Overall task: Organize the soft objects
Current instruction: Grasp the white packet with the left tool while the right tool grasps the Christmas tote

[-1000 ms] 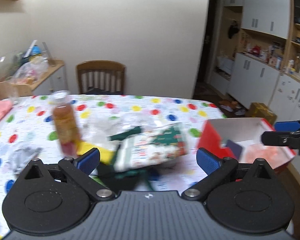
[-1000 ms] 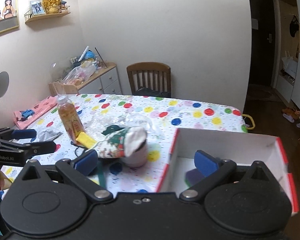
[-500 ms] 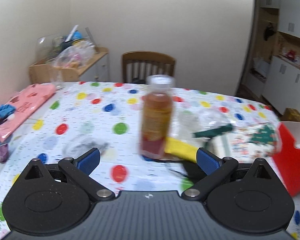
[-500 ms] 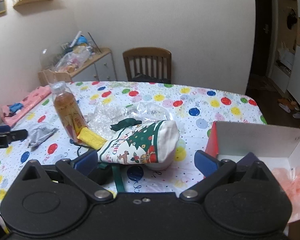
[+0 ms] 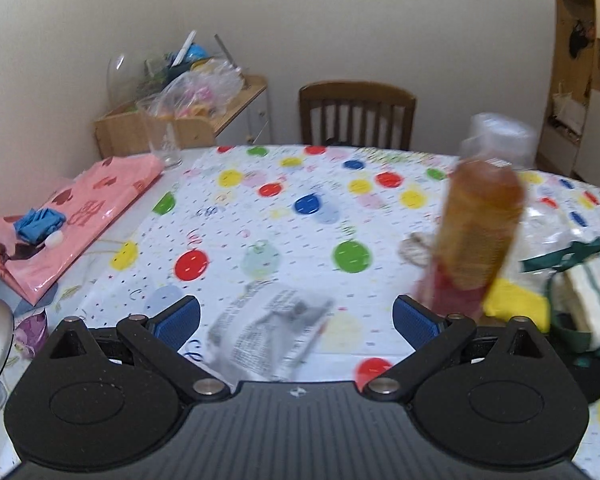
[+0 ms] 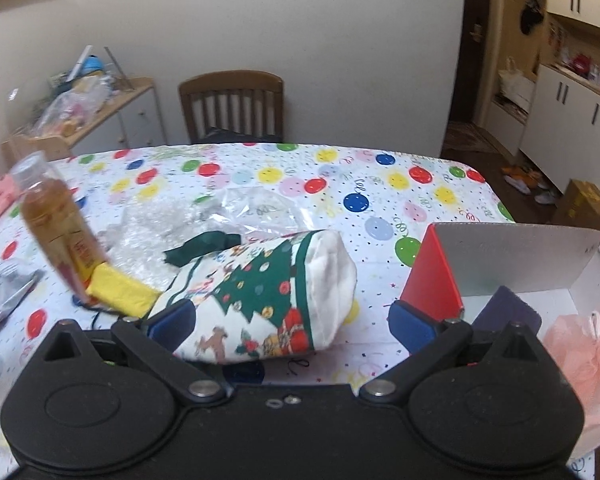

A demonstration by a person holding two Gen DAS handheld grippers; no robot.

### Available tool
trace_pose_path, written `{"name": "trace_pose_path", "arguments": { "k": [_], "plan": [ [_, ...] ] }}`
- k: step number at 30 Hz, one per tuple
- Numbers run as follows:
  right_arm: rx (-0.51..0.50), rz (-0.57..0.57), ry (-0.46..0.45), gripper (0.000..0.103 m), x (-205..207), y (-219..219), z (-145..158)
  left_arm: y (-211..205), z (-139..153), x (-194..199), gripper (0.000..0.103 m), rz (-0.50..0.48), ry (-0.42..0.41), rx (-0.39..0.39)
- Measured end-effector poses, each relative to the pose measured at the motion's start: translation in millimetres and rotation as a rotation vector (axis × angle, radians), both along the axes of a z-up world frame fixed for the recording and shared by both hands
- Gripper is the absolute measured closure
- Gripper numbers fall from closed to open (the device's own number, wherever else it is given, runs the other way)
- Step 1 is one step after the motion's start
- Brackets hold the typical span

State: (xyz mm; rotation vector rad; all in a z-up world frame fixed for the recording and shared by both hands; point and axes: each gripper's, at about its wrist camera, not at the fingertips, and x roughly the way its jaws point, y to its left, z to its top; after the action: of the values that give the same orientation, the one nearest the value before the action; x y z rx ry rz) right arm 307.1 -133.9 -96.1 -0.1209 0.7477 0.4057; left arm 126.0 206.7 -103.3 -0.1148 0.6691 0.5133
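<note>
Table (image 6: 380,184) with dotted cloth carries all. Box (image 6: 436,276) stands at its right edge, a pink puff (image 6: 580,344) inside. I see the stocking (image 6: 276,300) between my right gripper's (image 6: 290,324) wide-apart fingers. My left gripper (image 5: 296,318), also spread wide, frames a crumpled wrapper (image 5: 268,328).

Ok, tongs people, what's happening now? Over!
Left tongs open, over a crinkly printed wrapper. Right tongs open, at the Christmas-tree fabric bag. Red box holds pink mesh pouf. Juice bottle stands close by.
</note>
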Motion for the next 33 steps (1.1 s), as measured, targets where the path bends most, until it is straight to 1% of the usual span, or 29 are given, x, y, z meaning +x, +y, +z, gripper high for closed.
{"name": "trace_pose_path", "arguments": {
  "k": [3,7,9,14,18,21,22,24,26,30,31,32,33],
  "plan": [
    [-0.017,-0.028,0.004,0.000,11,8,-6,22,-13,7,0.000,0.022,0.025,-0.017],
    [-0.025,-0.055,0.019,0.000,22,17,-13,46,-31,19,0.000,0.012,0.054,-0.086],
    [-0.025,-0.067,0.027,0.000,26,19,-15,55,-40,24,0.000,0.011,0.072,-0.097],
    [0.003,-0.096,0.064,0.000,38,18,-22,71,-61,33,0.000,-0.015,0.112,-0.159],
    [0.007,-0.116,0.082,0.000,44,17,-28,72,-71,39,0.001,-0.019,0.136,-0.158],
    [0.012,-0.111,0.091,0.002,46,16,-31,71,-75,42,0.001,-0.017,0.148,-0.148],
    [0.007,-0.110,0.092,0.003,46,17,-32,70,-76,43,0.001,-0.017,0.151,-0.142],
    [0.006,-0.101,0.096,0.009,46,18,-33,69,-77,45,0.006,-0.018,0.158,-0.132],
    [0.013,-0.095,0.101,0.018,46,19,-33,69,-79,46,0.008,-0.019,0.160,-0.135],
    [0.000,-0.091,0.089,0.023,42,21,-30,71,-78,45,0.013,0.000,0.151,-0.148],
    [0.000,-0.093,0.084,0.027,41,21,-29,71,-77,44,0.018,0.005,0.149,-0.150],
    [0.000,-0.096,0.078,0.031,40,21,-27,71,-77,44,0.020,0.008,0.148,-0.148],
    [0.001,-0.098,0.072,0.033,39,21,-26,71,-76,43,0.022,0.008,0.147,-0.144]
  ]
}}
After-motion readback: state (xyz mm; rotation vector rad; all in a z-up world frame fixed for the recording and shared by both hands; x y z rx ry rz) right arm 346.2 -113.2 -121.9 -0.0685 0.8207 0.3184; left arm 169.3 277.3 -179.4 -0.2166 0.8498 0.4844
